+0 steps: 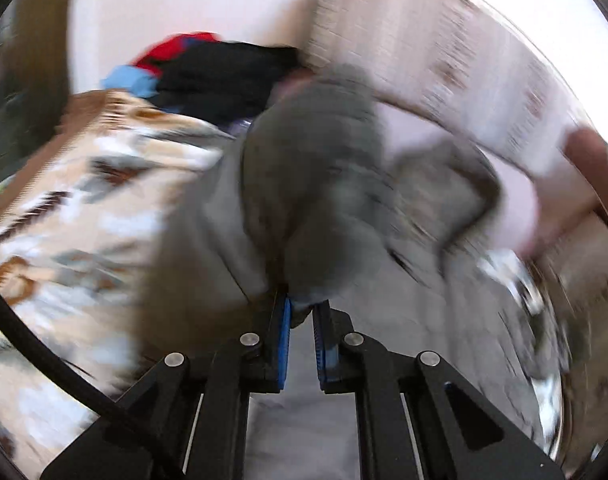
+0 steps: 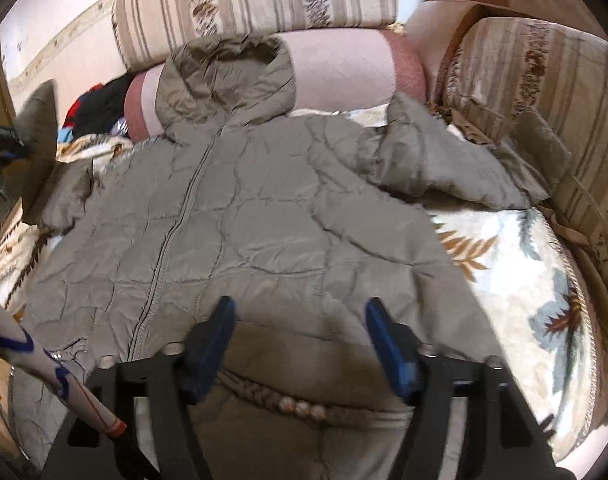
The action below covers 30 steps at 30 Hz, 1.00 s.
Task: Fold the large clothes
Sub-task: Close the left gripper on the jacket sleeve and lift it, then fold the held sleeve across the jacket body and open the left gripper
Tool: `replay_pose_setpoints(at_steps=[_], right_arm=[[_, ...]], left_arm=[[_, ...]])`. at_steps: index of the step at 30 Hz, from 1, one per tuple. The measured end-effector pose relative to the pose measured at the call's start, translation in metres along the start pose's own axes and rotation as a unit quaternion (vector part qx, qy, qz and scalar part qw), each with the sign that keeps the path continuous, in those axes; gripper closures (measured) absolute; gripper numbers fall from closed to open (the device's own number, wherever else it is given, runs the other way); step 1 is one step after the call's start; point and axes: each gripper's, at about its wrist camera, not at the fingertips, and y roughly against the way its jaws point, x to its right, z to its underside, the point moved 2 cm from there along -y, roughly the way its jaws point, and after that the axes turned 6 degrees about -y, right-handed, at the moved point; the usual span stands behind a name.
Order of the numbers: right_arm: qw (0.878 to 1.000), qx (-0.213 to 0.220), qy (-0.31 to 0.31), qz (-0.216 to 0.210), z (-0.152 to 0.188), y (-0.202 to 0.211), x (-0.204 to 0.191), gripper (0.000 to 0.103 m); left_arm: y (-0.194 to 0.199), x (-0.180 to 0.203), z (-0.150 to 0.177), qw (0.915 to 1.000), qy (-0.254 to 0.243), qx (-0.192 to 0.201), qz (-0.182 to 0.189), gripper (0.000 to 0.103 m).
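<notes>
A grey-beige quilted hooded jacket (image 2: 240, 216) lies front up on a floral blanket, zipper closed, hood toward the sofa back. Its right sleeve (image 2: 435, 164) is spread to the side. My right gripper (image 2: 300, 312) is open and empty, just above the jacket's lower hem. My left gripper (image 1: 302, 312) is shut on a fold of the jacket's left sleeve (image 1: 315, 208) and holds it lifted; that view is blurred. The lifted sleeve and left gripper show at the far left of the right wrist view (image 2: 36, 120).
The floral blanket (image 2: 503, 264) covers the sofa seat. Striped sofa cushions (image 2: 256, 4) and a pink bolster (image 2: 343, 72) stand behind the jacket. A pile of black, red and blue clothes (image 1: 208, 72) lies at the far left end.
</notes>
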Motion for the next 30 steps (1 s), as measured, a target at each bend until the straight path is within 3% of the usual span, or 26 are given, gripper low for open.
replay_pose_setpoints(at_steps=[4,9,12,13,14,16,17,19,26,30], right_arm=[[1.000,0.007,-0.026,0.000,-0.004,0.015,0.016,0.021],[0.999,-0.009,-0.041,-0.011,-0.008,0.021,0.028,0.018],[0.999,-0.014,-0.029,-0.009,-0.013,0.020,0.024,0.017],[0.999,-0.016,-0.025,-0.011,-0.015,0.019,0.021,0.015],[0.999,-0.018,-0.023,-0.014,-0.019,0.017,0.018,0.014],[0.999,-0.023,-0.019,-0.027,-0.026,0.013,0.008,0.012],[0.999,-0.028,-0.017,-0.037,-0.031,0.009,0.000,0.011],[0.998,-0.036,-0.012,-0.049,-0.038,-0.001,-0.013,0.009],[0.991,-0.111,-0.017,-0.078,-0.071,-0.084,-0.074,0.009],[0.984,-0.154,-0.057,-0.065,-0.082,-0.143,-0.090,0.009]], left_arm=[[-0.037,0.065,0.052,0.9971,-0.032,-0.055,0.042,0.093],[-0.084,0.112,0.113,0.9892,-0.089,-0.117,0.003,0.089],[-0.062,0.124,0.127,0.9871,-0.121,-0.105,0.014,0.080],[-0.052,0.123,0.131,0.9869,-0.125,-0.100,0.022,0.067],[-0.038,0.122,0.135,0.9878,-0.124,-0.088,0.031,0.043],[-0.006,0.113,0.144,0.9920,-0.115,-0.043,0.030,0.018],[0.013,0.101,0.151,0.9943,-0.104,-0.013,0.016,0.017],[0.029,0.080,0.165,0.9957,-0.092,0.006,-0.009,0.016],[0.012,-0.010,0.208,0.9934,-0.035,-0.014,-0.109,0.016],[0.008,-0.028,0.212,0.9962,-0.009,-0.015,-0.086,0.016]])
